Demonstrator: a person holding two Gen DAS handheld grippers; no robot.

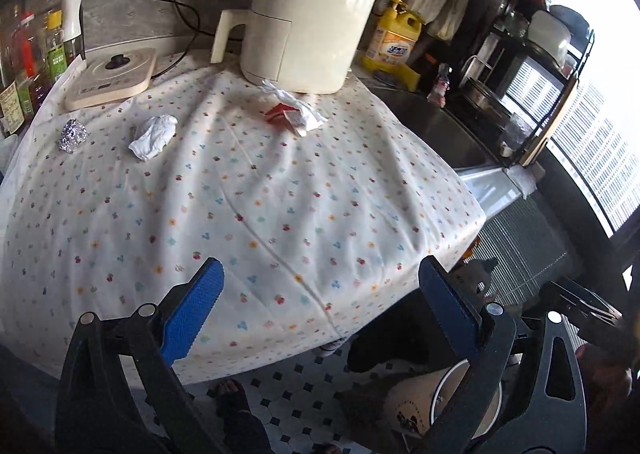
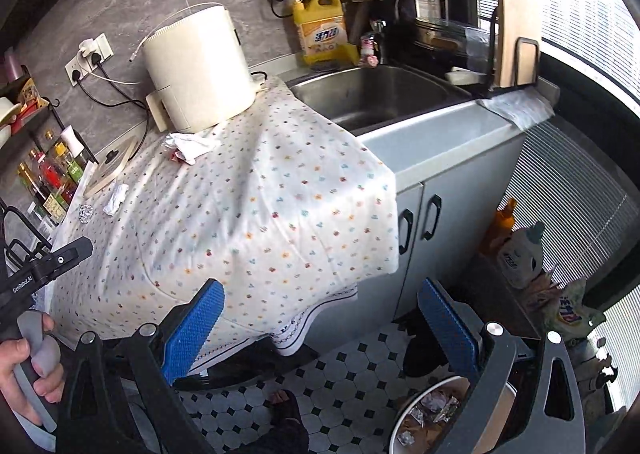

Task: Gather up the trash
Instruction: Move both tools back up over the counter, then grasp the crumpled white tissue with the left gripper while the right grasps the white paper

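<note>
On the flowered tablecloth (image 1: pixel 248 206) lie a foil ball (image 1: pixel 73 135) at the far left, a crumpled white tissue (image 1: pixel 154 135), and a white paper with a red wrapper (image 1: pixel 294 112) in front of the air fryer. They also show small in the right wrist view: the foil ball (image 2: pixel 85 212), the tissue (image 2: pixel 115 196), the paper with the wrapper (image 2: pixel 187 146). A round trash bin (image 2: pixel 430 412) with scraps inside stands on the floor at lower right; it also shows in the left wrist view (image 1: pixel 424 402). My left gripper (image 1: pixel 320 310) is open and empty over the table's near edge. My right gripper (image 2: pixel 320 322) is open and empty above the floor beside the table.
A cream air fryer (image 1: pixel 308 26) and a flat cream appliance (image 1: pixel 114 78) stand at the back. Sauce bottles (image 1: pixel 28 66) line the left. A steel sink (image 2: pixel 372 94), yellow detergent jug (image 2: pixel 320 30) and dish rack (image 2: pixel 452 22) are to the right. The floor is tiled (image 2: pixel 344 370).
</note>
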